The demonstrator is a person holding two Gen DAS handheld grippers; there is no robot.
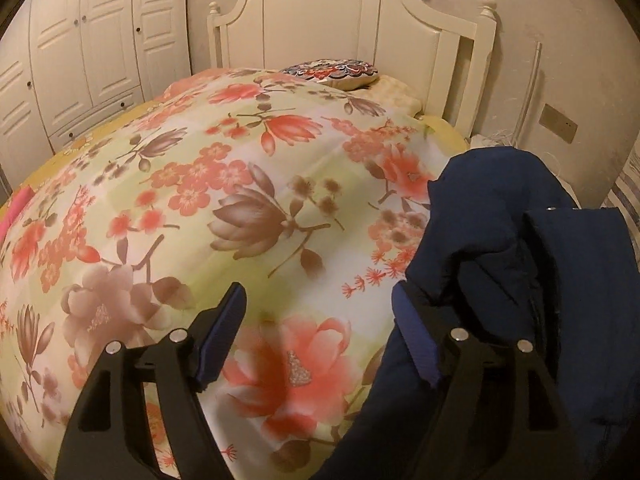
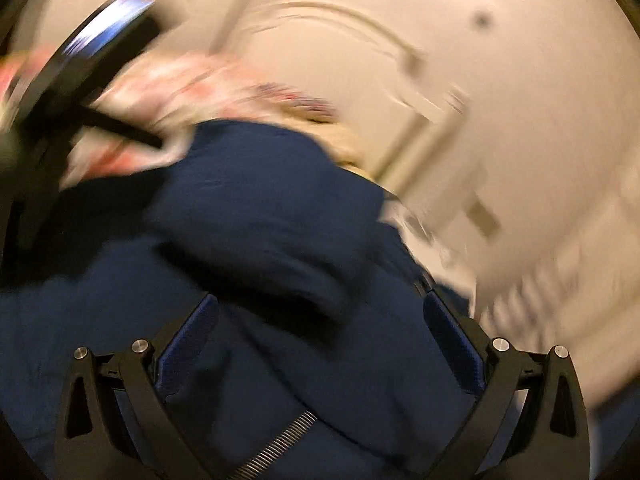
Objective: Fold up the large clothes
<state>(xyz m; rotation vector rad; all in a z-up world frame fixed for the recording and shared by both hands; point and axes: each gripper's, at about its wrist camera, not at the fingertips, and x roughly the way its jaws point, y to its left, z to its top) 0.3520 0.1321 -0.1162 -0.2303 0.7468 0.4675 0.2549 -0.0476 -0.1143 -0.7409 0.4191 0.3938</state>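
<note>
A dark navy garment [image 1: 520,264] lies bunched at the right side of the bed, partly draped over the right finger of my left gripper [image 1: 320,312], which is open above the floral quilt [image 1: 224,184]. In the blurred right wrist view the same navy garment [image 2: 260,216] fills the lower frame. My right gripper [image 2: 320,312] is open, its blue pads [image 2: 188,344] on either side of the cloth, which lies between and under them. The left gripper's black body [image 2: 68,92] shows at upper left there.
A white headboard [image 1: 348,20] stands at the far end of the bed with a patterned cushion [image 1: 332,70] before it. White wardrobe doors [image 1: 80,48] line the left wall. A pink item [image 1: 16,204] lies at the bed's left edge. A wall socket [image 1: 558,122] is on the right.
</note>
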